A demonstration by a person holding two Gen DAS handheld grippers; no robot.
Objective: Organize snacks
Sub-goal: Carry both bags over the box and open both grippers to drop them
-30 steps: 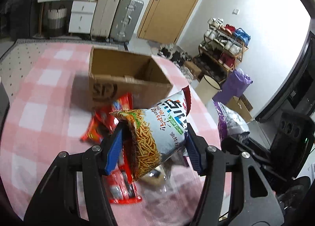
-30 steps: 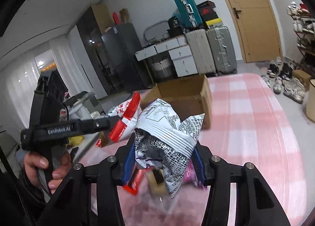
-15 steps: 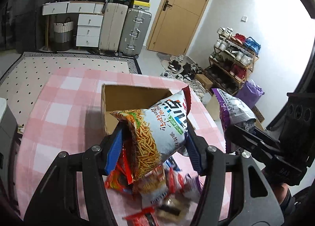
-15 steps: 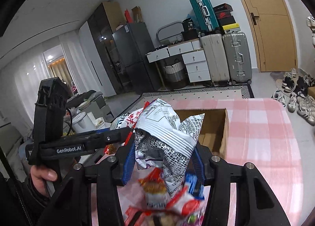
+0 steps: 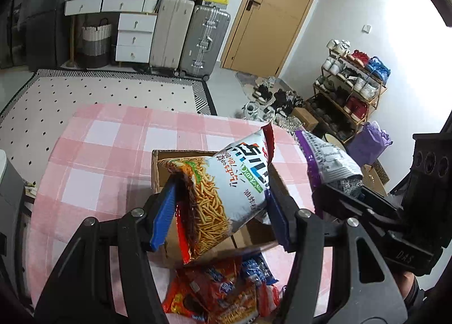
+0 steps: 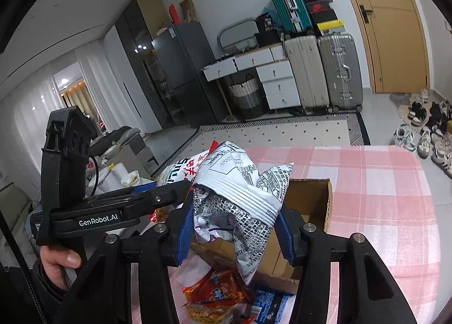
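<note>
My left gripper [image 5: 219, 208] is shut on a white and red noodle-snack bag [image 5: 226, 183] and holds it over the open cardboard box [image 5: 158, 166]. My right gripper [image 6: 234, 228] is shut on a crumpled white and purple snack bag [image 6: 240, 197], held above the same box [image 6: 313, 205]. The right gripper and its bag [image 5: 327, 160] show at the right of the left wrist view. The left gripper with its bag [image 6: 180, 168] shows at the left of the right wrist view. Several snack packets [image 5: 226, 293] lie on the table in front of the box.
The table has a pink checked cloth [image 5: 113, 149]. Loose red and blue packets [image 6: 223, 293] lie near its front edge. Beyond it are a dotted rug [image 5: 84, 92], suitcases [image 5: 203, 41], a drawer unit, a door and a shoe rack [image 5: 353, 87].
Both grippers have risen and moved forward with their bags, from low by the snack pile to above the open box. The box now sits below the bags.
</note>
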